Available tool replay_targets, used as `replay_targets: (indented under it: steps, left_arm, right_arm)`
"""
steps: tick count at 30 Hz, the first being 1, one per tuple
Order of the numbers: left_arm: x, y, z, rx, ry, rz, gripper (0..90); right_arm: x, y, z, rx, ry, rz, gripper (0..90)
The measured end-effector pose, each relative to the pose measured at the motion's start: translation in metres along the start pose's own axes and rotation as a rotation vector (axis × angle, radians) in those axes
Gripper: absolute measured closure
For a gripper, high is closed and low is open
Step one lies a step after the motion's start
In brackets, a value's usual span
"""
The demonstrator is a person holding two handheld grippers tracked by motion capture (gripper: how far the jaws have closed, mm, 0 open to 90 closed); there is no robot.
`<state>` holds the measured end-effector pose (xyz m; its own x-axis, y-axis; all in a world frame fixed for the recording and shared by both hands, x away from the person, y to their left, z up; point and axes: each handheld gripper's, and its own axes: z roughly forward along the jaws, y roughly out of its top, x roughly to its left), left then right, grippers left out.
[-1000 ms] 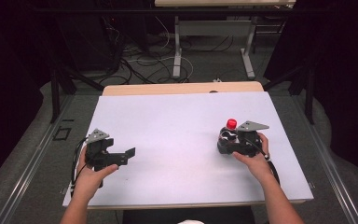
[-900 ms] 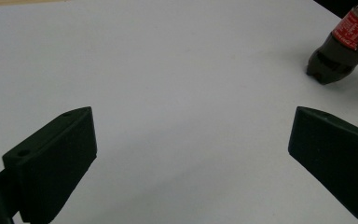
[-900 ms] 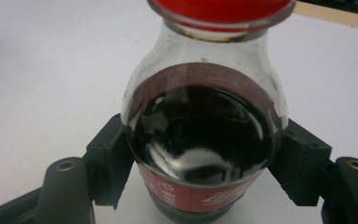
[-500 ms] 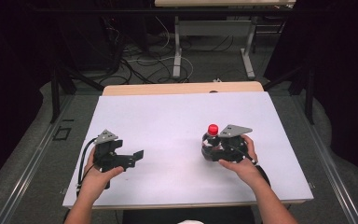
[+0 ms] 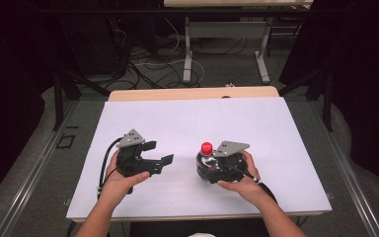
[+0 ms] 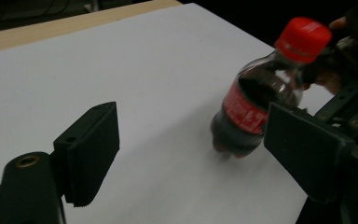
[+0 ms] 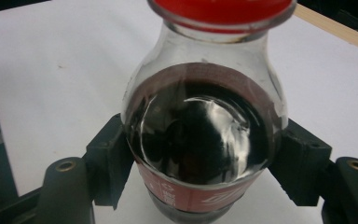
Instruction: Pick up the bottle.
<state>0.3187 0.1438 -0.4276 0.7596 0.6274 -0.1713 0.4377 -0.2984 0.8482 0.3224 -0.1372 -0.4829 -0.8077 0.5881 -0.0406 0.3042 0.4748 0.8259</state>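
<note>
A small cola bottle (image 5: 206,157) with a red cap and red label stands upright on the white table (image 5: 256,123), right of centre. My right gripper (image 5: 208,168) is shut on its body, with a pad on each side of the bottle (image 7: 198,140) just above the label. My left gripper (image 5: 159,152) is held above the table a short way to the left of the bottle, pointing toward it. Its jaws have just been closing and stand open with nothing between them. In the left gripper view the bottle (image 6: 256,107) lies beyond my left gripper (image 6: 189,112), next to the right pad (image 6: 307,154).
The white sheet covers the tabletop, and a wooden edge (image 5: 192,94) shows along the back. Behind the table are table legs and loose cables (image 5: 177,64) on the floor. Dark curtains close both sides.
My right hand has carried the bottle leftward toward the table's centre. The left gripper has moved right toward it, and its jaws stand narrower than before.
</note>
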Motion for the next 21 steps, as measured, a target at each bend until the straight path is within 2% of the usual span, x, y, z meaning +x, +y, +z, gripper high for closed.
replay_targets:
  steps: [3,6,8,12,13,14,15,16,19,21]
  left_arm:
    - [-0.011,0.013,0.006,-0.006,-0.034,0.042,20.5]
    - [-0.023,0.028,0.017,0.000,-0.078,0.068,21.2]
    - [-0.026,0.031,0.019,0.010,-0.094,0.073,22.7]
    - [-0.035,0.041,0.030,0.044,-0.105,0.111,25.9]
    - [-0.037,0.043,0.033,0.044,-0.112,0.107,30.6]
    - [-0.038,0.046,0.034,0.057,-0.136,0.112,31.4]
    - [-0.040,0.047,0.036,0.039,-0.143,0.118,31.4]
    - [-0.041,0.048,0.038,0.041,-0.152,0.135,33.0]
    - [-0.043,0.052,0.045,0.071,-0.194,0.141,38.8]
    - [-0.043,0.052,0.047,0.073,-0.197,0.146,42.5]
  right_arm:
    - [0.003,0.000,0.001,-0.008,0.000,-0.008,29.7]
    - [0.006,0.000,0.003,-0.013,0.022,-0.014,29.6]
    - [0.006,0.000,0.003,-0.013,0.031,-0.016,29.7]
    - [0.008,-0.001,0.004,-0.003,0.052,-0.013,29.6]
    - [0.008,-0.002,0.004,-0.004,0.056,-0.011,29.7]
    - [0.008,-0.002,0.004,-0.005,0.058,-0.010,29.6]
    - [0.008,-0.002,0.004,-0.005,0.058,-0.010,29.6]
    - [0.008,-0.001,0.004,0.000,0.064,-0.009,29.6]
    - [0.007,-0.001,0.002,-0.018,0.079,-0.002,29.6]
    - [0.006,-0.001,0.001,-0.031,0.080,-0.002,29.6]
